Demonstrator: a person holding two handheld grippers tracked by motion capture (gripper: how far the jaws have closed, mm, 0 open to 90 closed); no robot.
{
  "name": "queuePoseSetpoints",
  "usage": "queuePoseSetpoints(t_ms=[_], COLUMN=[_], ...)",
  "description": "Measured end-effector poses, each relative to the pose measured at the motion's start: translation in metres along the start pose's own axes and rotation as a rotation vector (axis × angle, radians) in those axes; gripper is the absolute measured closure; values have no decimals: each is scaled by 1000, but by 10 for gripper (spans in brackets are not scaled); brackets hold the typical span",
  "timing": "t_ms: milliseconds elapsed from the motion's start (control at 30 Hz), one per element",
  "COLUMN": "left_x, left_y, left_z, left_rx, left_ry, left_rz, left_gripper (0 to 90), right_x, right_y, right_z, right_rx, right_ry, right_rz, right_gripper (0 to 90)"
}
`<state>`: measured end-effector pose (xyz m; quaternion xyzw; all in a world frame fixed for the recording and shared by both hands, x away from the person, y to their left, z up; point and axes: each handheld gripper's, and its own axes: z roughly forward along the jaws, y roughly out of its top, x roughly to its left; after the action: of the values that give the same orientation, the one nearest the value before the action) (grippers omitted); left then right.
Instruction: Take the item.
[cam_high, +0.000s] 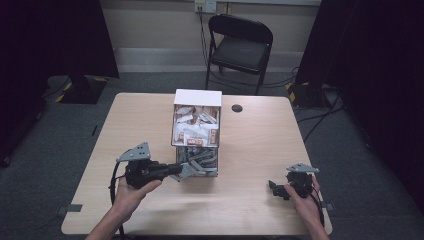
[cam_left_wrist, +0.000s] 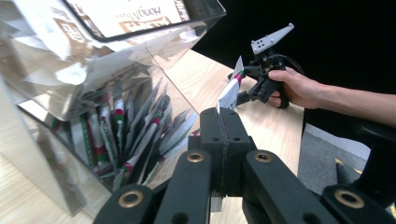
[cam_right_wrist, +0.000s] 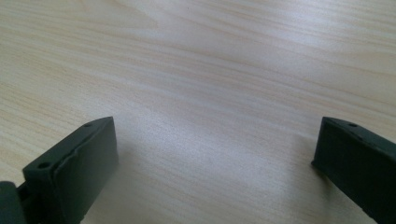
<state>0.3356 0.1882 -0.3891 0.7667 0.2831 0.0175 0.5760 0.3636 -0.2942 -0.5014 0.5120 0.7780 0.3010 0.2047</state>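
Note:
A clear two-tier box (cam_high: 197, 131) stands at the middle of the wooden table (cam_high: 260, 150). Its upper tier holds white and brown sachets (cam_high: 196, 127), and its lower tier holds thin striped packets (cam_left_wrist: 135, 135). My left gripper (cam_high: 181, 170) is level at the mouth of the lower tier, just left of it. Its jaws (cam_left_wrist: 223, 122) are shut on one white packet with a red and green stripe (cam_left_wrist: 229, 93), which sticks up from between the pads. Near the table's front right, my right gripper (cam_high: 276, 189) rests low over bare wood. Its jaws (cam_right_wrist: 215, 154) are wide apart with nothing between them.
A black folding chair (cam_high: 240, 45) stands beyond the far edge of the table. A small round black cap (cam_high: 237, 108) sits in the tabletop right of the box. Dark curtains hang on both sides of the room.

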Motion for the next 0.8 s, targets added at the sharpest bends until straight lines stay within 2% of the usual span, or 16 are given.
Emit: queuePoseSetpoints(t_ms=[100, 233, 400, 500, 800], left_x=[-1, -3, -3, -2, 4], left_y=[1, 5, 7, 5, -1], left_z=[-1, -5, -16, -18, -35], left_rx=[1, 21, -29, -8, -4], left_ry=[-2, 11, 24, 39, 65], left_rz=[1, 23, 10, 9, -4], left_gripper=[900, 900, 900, 900, 900], right_x=[0, 0, 0, 0, 0], right_y=[0, 0, 0, 0, 0], right_z=[0, 0, 0, 0, 0], right_rx=[0, 0, 0, 0, 0], right_ry=[0, 0, 0, 0, 0], right_rz=[0, 0, 0, 0, 0], right_gripper=[0, 0, 0, 0, 0])
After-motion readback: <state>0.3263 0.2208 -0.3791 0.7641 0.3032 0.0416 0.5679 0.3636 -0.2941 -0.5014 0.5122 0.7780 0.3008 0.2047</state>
